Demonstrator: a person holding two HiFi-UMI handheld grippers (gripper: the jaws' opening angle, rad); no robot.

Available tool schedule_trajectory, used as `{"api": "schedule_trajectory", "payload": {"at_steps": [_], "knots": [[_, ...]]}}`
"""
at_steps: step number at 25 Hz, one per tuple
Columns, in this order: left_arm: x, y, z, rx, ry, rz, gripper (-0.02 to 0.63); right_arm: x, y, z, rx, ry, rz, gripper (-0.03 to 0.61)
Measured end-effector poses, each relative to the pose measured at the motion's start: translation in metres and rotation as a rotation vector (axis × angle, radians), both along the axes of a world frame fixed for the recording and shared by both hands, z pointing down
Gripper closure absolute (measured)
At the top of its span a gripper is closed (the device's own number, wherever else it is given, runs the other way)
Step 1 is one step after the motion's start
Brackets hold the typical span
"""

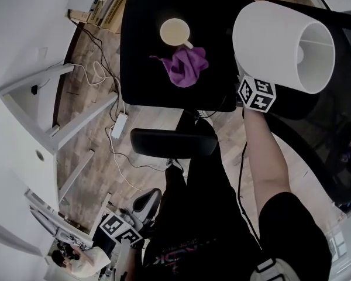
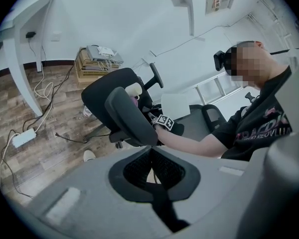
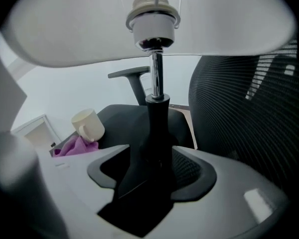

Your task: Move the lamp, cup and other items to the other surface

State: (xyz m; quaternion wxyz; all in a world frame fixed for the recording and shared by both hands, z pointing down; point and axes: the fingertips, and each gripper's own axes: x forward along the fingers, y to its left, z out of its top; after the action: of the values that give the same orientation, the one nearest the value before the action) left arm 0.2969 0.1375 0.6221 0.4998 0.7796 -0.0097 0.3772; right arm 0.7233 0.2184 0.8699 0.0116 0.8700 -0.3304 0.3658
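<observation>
Your right claw [image 3: 152, 153] wide open, upright lamp stem [image 3: 158, 116] standing between jaws, unclamped; left claw [image 2: 150, 156] shut, empty, well away.

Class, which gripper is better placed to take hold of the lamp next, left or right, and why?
Right. The right gripper has open jaws on either side of the lamp stem; the left gripper sits far off, jaws together.

On the chair seat [image 1: 146, 40], the cup [image 1: 174, 31] stands just behind the cloth [image 1: 186, 65], with the lamp [image 1: 284, 43] to their right, beside another chair's mesh back [image 3: 244, 108].
</observation>
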Motion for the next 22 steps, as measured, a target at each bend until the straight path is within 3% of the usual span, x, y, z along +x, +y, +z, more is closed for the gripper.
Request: {"api": "schedule_trajectory", "payload": {"at_steps": [7, 10, 16, 22], "knots": [[0.008, -0.004, -0.019, 0.026, 0.076, -0.037, 0.62, -0.024, 0.006, -0.023, -0.001, -0.06, -0.038, 0.311], [0.012, -0.014, -0.031, 0.045, 0.116, -0.077, 0.62, -0.032, 0.02, -0.035, 0.011, -0.1, -0.011, 0.311], [0.018, -0.033, -0.068, 0.118, 0.208, -0.183, 0.62, -0.025, 0.039, -0.059, 0.03, -0.169, 0.074, 0.336], [-0.006, -0.05, -0.093, 0.2, 0.269, -0.318, 0.62, -0.066, 0.059, -0.073, -0.026, -0.271, 0.012, 0.353]]}}
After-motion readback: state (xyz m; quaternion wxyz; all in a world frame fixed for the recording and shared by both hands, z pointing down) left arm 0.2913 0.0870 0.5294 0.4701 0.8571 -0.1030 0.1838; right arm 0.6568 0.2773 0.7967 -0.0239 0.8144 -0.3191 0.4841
